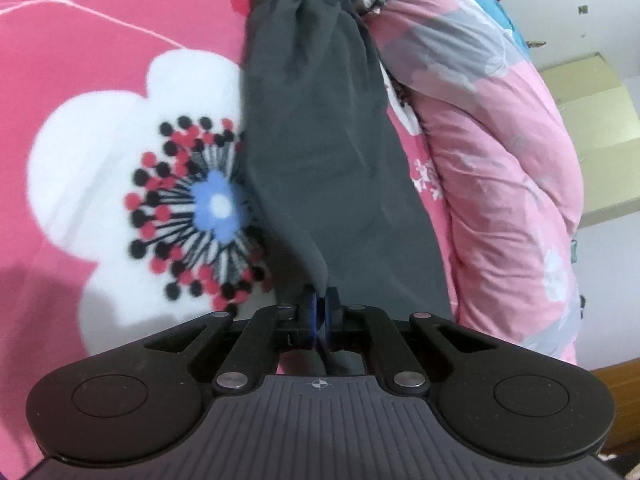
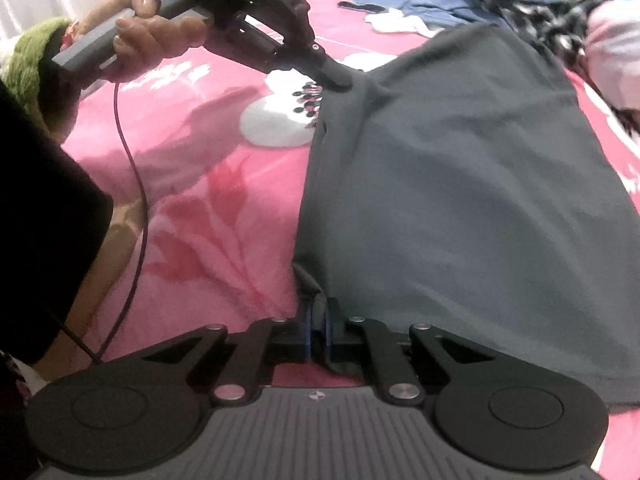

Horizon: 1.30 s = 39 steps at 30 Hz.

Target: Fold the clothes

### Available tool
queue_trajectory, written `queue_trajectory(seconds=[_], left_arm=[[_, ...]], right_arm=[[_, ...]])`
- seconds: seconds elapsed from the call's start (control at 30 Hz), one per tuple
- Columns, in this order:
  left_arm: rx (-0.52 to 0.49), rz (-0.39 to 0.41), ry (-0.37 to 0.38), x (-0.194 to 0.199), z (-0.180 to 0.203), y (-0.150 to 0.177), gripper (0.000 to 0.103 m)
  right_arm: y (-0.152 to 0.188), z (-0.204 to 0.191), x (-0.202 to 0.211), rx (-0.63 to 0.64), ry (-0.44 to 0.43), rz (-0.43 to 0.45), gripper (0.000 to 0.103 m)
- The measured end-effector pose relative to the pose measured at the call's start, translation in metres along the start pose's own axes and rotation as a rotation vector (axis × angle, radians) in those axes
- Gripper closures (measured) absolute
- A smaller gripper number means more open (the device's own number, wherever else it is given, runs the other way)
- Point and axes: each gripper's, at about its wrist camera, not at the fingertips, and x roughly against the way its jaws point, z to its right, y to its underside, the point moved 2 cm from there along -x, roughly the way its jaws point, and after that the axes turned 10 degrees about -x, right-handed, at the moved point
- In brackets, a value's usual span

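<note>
A dark grey garment (image 1: 320,152) (image 2: 460,208) lies spread on a pink flowered bedspread (image 1: 100,80) (image 2: 208,208). In the left wrist view my left gripper (image 1: 320,308) is shut on the garment's near edge, with cloth pinched between its blue pads. That same left gripper (image 2: 338,80) shows in the right wrist view, held in a person's hand (image 2: 148,32), its tips down on a far corner of the garment. My right gripper (image 2: 318,316) is shut on the garment's near left corner, a fold of cloth squeezed between its pads.
A pink and grey quilt (image 1: 500,160) is rolled along the right of the garment. Blue, plaid and white clothes (image 2: 460,0) are piled at the far end of the bed. A thin cable (image 2: 136,184) hangs from the left gripper. Pale cabinets (image 1: 592,120) stand beyond.
</note>
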Motion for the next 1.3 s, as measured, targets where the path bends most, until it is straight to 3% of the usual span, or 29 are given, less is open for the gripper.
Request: queue_trajectory(seconds=[0.3,0.47,0.53,0.67,0.73,0.83,1.0,1.17,1.3], left_arm=[[-0.005,-0.058,-0.02,-0.038,0.014,-0.016,0.099],[-0.007,-0.074,0.007,-0.06,0.011,-0.02,0.084],[0.002,-0.07,0.027,-0.061,0.011,-0.019,0.077],[0.015,-0.075,0.023,-0.064,0.01,-0.02,0.076],[0.022,-0.075,0.022,-0.065,0.01,-0.02,0.076],[0.032,-0.074,0.021,-0.067,0.01,-0.02,0.075],[0.043,-0.07,0.018,-0.069,0.01,-0.021,0.075],[0.055,-0.065,0.022,-0.069,0.006,-0.021,0.075],[0.069,-0.062,0.027,-0.069,0.003,-0.021,0.075]], right_arm=[[0.001,0.009,0.0,-0.077,-0.024,-0.007,0.096],[0.003,0.018,0.005,-0.136,-0.022,0.001,0.096],[0.004,0.022,0.007,-0.159,-0.021,0.002,0.094],[0.003,0.029,0.019,-0.177,0.036,0.049,0.077],[0.003,0.031,0.028,-0.17,0.075,0.097,0.077],[0.002,0.022,0.046,-0.077,0.158,0.25,0.077],[-0.005,-0.016,0.052,0.187,0.144,0.355,0.077],[-0.005,-0.026,0.043,0.236,0.061,0.29,0.077],[-0.004,-0.047,0.022,0.373,0.055,0.237,0.077]])
